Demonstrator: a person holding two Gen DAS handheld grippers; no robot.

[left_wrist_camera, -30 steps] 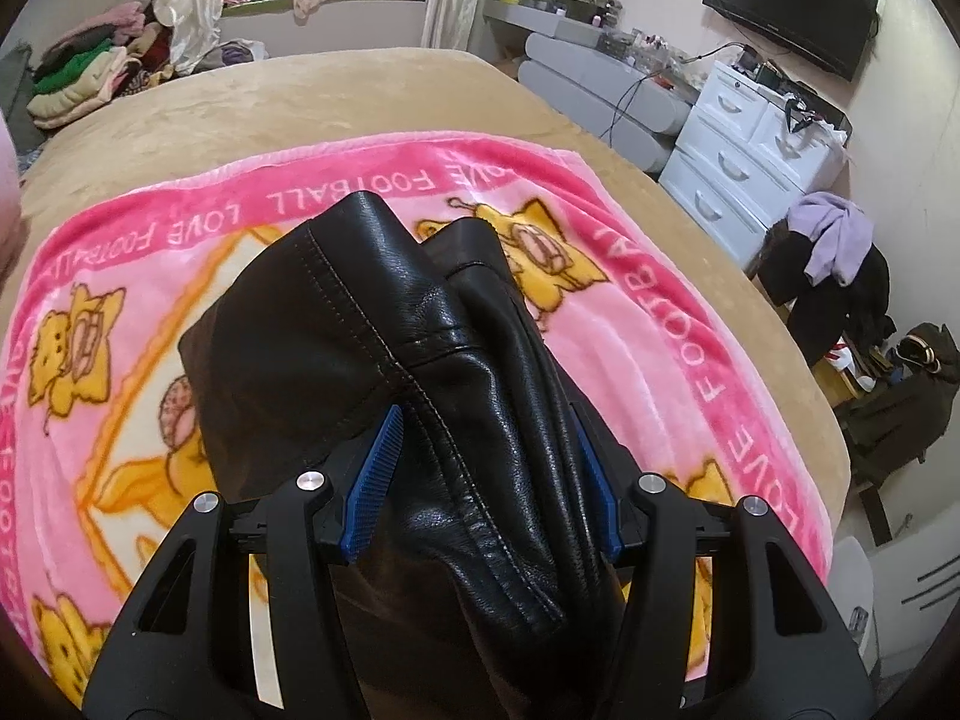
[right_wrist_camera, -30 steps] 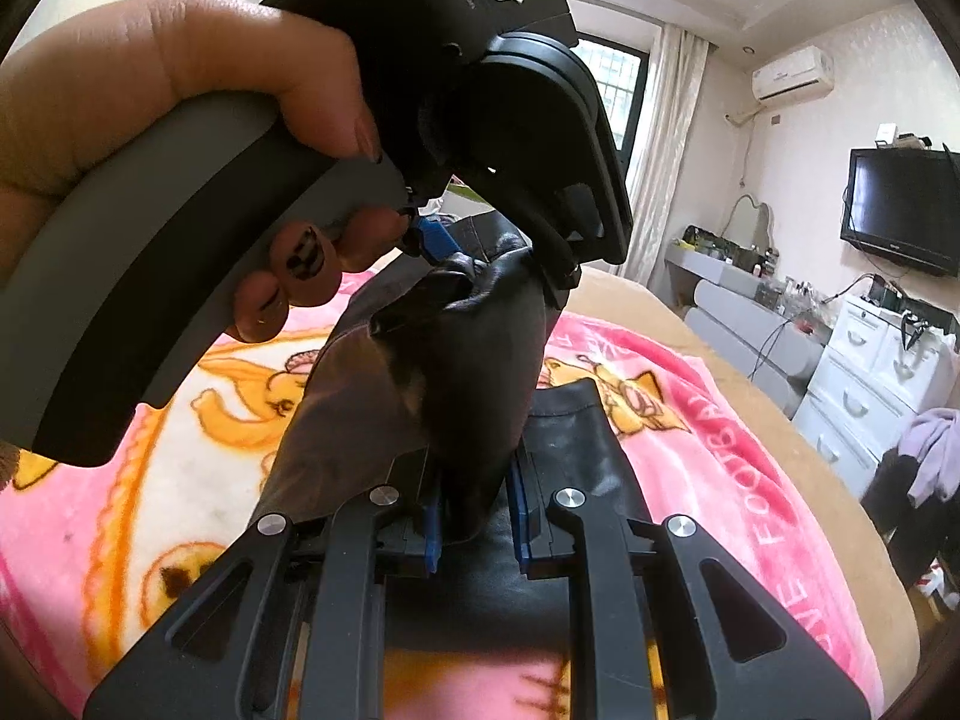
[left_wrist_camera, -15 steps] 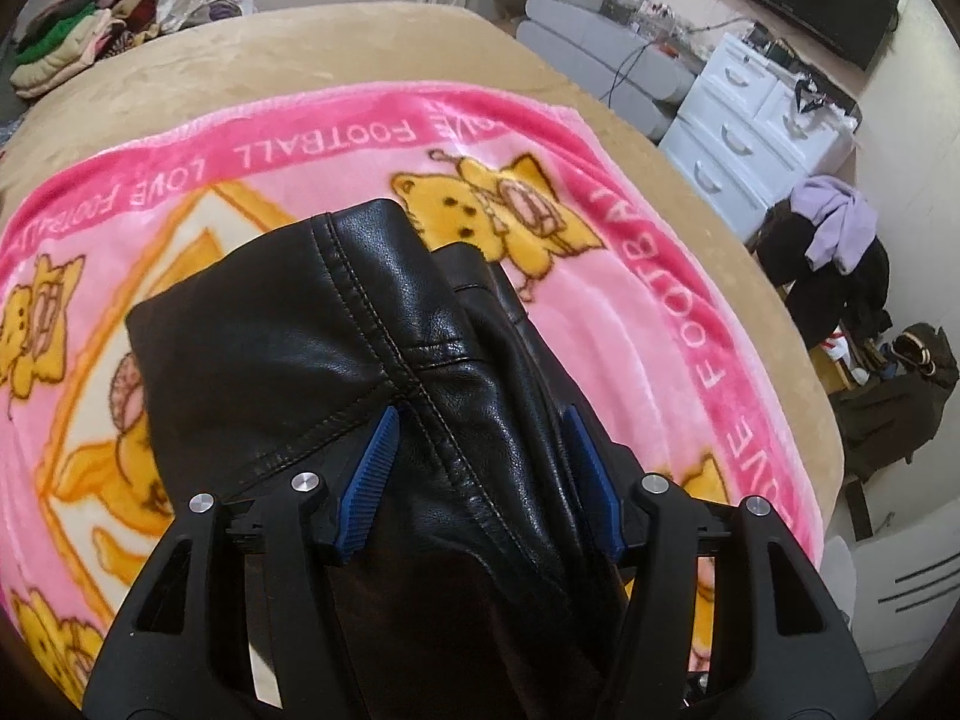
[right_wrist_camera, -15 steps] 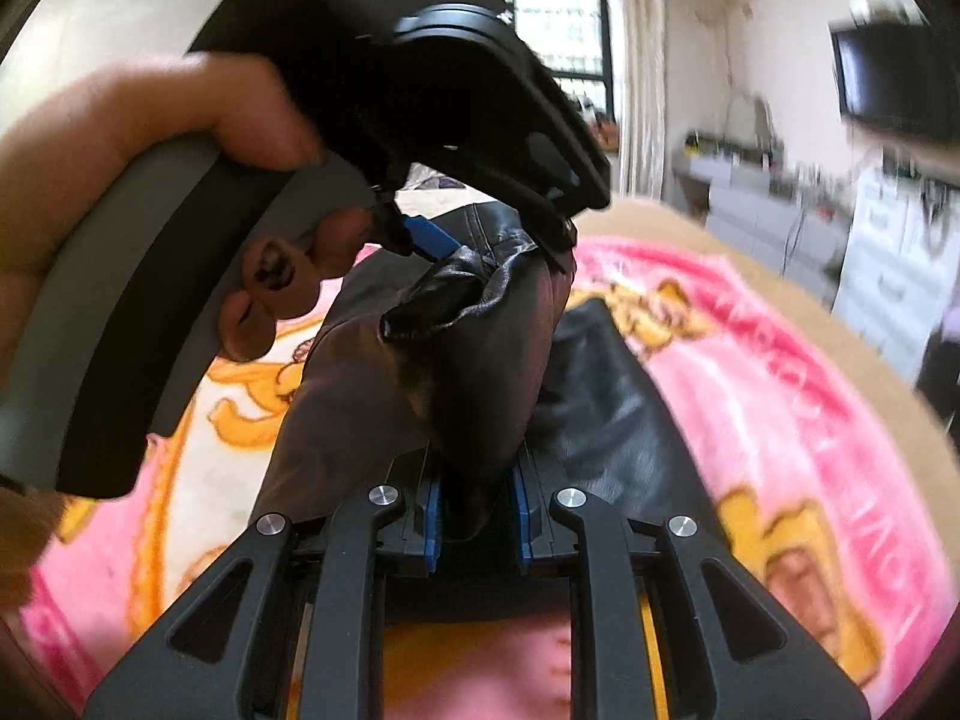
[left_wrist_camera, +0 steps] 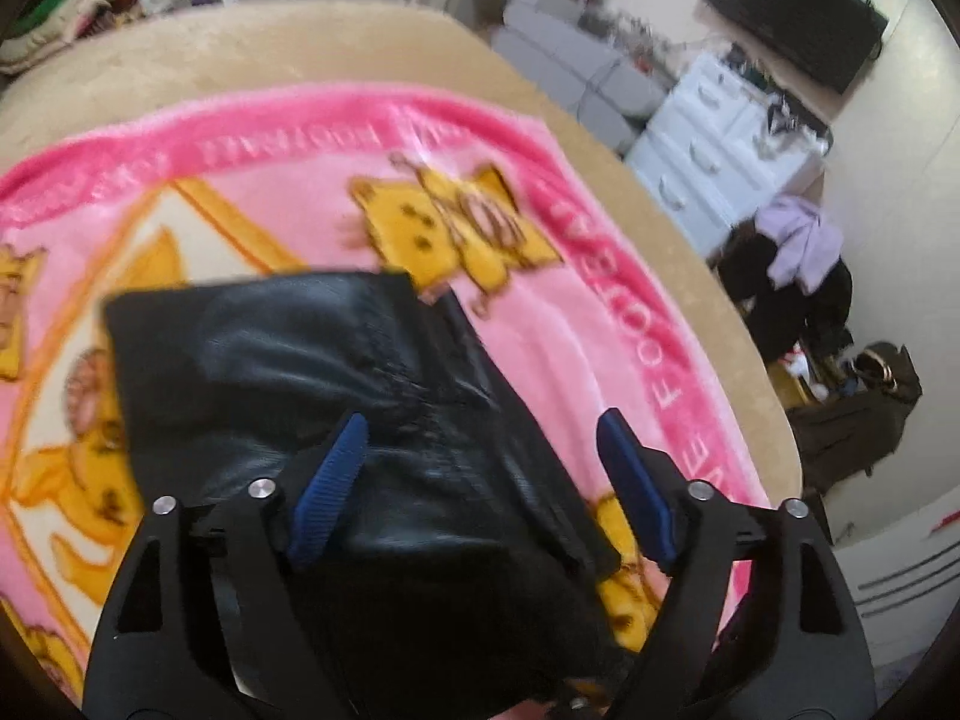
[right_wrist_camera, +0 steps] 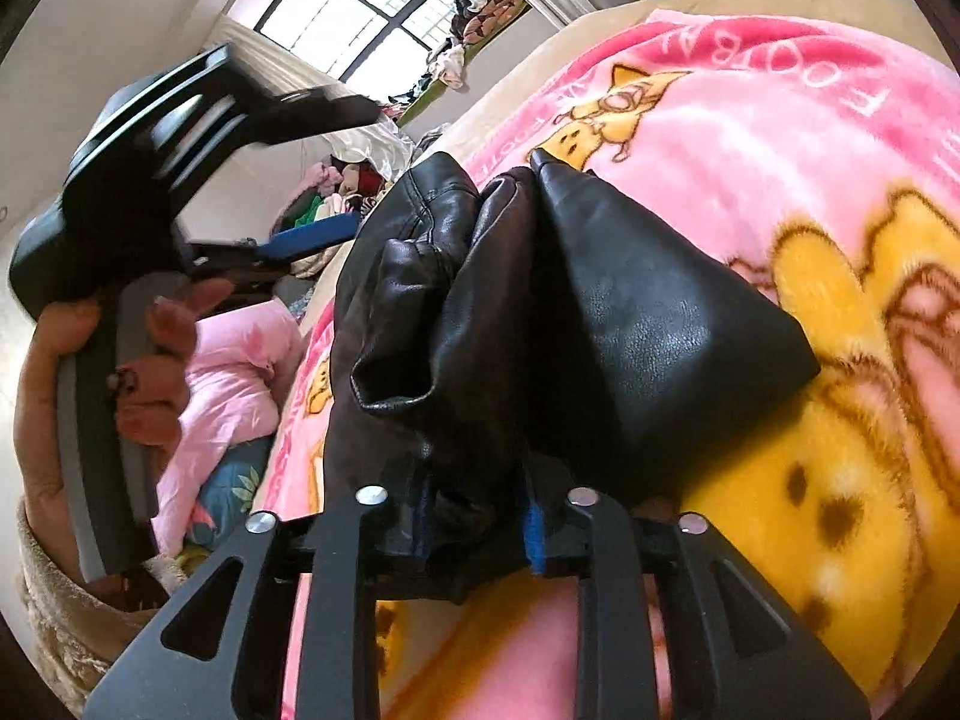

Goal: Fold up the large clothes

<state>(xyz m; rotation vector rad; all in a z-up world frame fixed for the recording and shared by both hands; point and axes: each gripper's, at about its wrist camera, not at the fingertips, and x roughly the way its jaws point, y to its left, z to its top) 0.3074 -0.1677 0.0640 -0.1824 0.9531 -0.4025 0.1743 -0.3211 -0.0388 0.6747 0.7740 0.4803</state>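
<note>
Left wrist view was blurred: the left tongs [left_wrist_camera: 480, 480] hung over a black leather garment [left_wrist_camera: 312, 360] lying on a pink blanket [left_wrist_camera: 540, 330] with yellow cartoon animals. Their blue pads [left_wrist_camera: 327, 486] stood wide and were spreading further, with leather bunched between them; the right-hand pad was clear of it, while the other sat at its edge, so no pinch showed. The blanket covered a tan bed [left_wrist_camera: 360, 42]. Beyond the bed stood a white drawer unit [left_wrist_camera: 708, 150], a dark screen [left_wrist_camera: 792, 12] on the wall and a heap of dark and lilac clothes [left_wrist_camera: 798, 276].

In the right wrist view, which was rolled to one side, the right tongs [right_wrist_camera: 477, 525] had a thick bundle of the garment [right_wrist_camera: 630, 312] packed between their pads. The jaws were opening, yet the leather filled the narrow gap and met both pads. From there the garment rose in folds, one cuff-like end [right_wrist_camera: 396, 384] hanging open toward the camera. At the left edge a hand [right_wrist_camera: 144, 378] gripped the grey handle of the left tongs [right_wrist_camera: 312, 180], seen from the side with its two fingers well apart. Behind it lay a pink pillow [right_wrist_camera: 234, 372] and a bright window [right_wrist_camera: 372, 6].
</note>
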